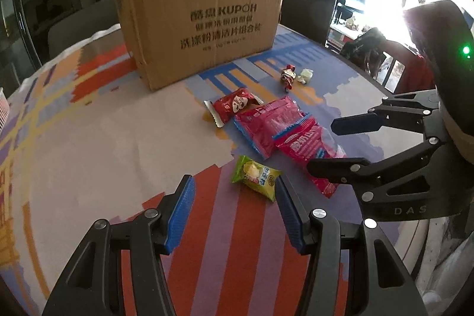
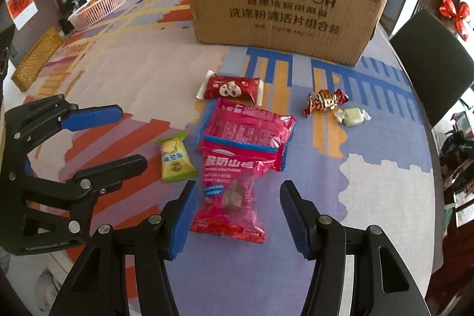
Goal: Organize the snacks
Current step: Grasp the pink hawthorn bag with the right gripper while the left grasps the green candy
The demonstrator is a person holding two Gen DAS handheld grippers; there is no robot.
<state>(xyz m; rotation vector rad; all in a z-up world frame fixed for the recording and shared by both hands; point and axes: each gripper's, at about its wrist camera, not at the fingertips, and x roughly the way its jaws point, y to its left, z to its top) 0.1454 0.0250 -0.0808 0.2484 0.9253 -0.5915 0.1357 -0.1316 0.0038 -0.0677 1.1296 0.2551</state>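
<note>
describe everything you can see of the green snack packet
The green packet is a small pillow-style wrapper of glossy plastic, yellow-green with crimped ends, a pale round picture near its far end and a blue label band mid-face. It looks sealed and lightly puffed. It lies flat on the patterned tablecloth, left of the overlapping pink bags, apart from them. Nothing else touches it; neither gripper holds it.

I am holding my left gripper (image 1: 234, 212) tilted down, its jaws standing apart with nothing between the blue pads (image 1: 180, 215). I am holding my right gripper (image 2: 237, 215) beside it on the right, angled down more steeply, its jaws likewise parted and its pads (image 2: 291, 215) pressing on nothing. The two grippers are pointing the same way, close together but not touching.
</note>
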